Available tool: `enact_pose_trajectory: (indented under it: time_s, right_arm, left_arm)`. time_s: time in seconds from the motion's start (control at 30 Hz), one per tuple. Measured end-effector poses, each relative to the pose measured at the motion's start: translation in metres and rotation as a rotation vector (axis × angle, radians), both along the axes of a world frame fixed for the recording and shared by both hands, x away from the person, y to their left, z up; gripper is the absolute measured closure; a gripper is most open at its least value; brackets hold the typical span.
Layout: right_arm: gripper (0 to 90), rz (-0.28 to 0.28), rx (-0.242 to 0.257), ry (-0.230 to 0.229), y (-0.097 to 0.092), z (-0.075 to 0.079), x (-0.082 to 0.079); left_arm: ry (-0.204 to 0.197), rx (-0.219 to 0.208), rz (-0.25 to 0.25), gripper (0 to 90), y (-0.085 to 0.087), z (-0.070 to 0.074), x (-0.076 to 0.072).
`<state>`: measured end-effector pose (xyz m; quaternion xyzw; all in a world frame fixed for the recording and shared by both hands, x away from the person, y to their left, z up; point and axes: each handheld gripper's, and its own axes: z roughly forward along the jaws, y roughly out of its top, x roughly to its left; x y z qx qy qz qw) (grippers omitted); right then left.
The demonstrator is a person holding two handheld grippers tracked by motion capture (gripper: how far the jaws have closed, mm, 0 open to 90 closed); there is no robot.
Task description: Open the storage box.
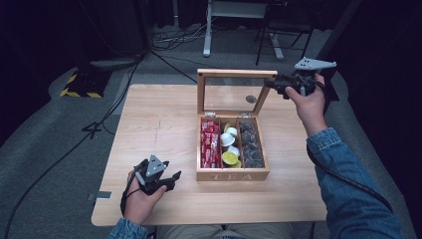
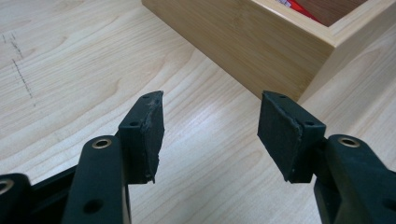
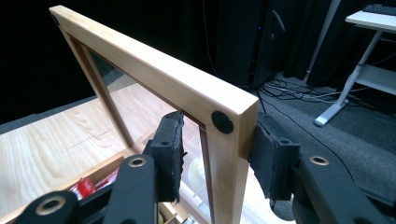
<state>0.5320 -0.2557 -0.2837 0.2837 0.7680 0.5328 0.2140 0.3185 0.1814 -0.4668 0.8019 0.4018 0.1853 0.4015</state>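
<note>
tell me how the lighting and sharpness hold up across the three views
High view: table evenly lit, surroundings dark, tea box contents soft. Left gripper view: sharp, pale sheen on the wood between the open jaws. Right gripper view: lid frame brightly lit against a black backdrop; near jaws slightly soft.

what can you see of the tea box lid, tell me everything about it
The lid is a pale wooden frame around a clear pane, hinged to the back edge of the wooden tea box. It stands open, roughly upright. A small black round bumper sits on its free corner. The right gripper straddles that corner's side rail; the right finger lies against the wood, while a small gap shows at the left one. Through the pane the table shows.
</note>
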Motion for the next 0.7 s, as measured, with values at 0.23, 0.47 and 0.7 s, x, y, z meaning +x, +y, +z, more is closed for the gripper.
enact_pose_trajectory:
  time_s: [0.23,0.47,0.7]
  right_arm:
    - [56.3,-0.032,0.011,0.022,0.004,0.001,0.020]
    - [40.3,-0.041,0.036,0.034,0.013,-0.003,0.039]
    - [37.0,-0.058,0.064,0.050,0.016,-0.007,0.053]
  left_arm:
    - [0.032,-0.016,0.037,41.2,0.006,-0.003,-0.001]
    - [0.053,-0.030,0.043,39.6,0.008,-0.005,0.002]
    - [0.052,-0.026,0.038,39.6,0.007,-0.006,0.003]
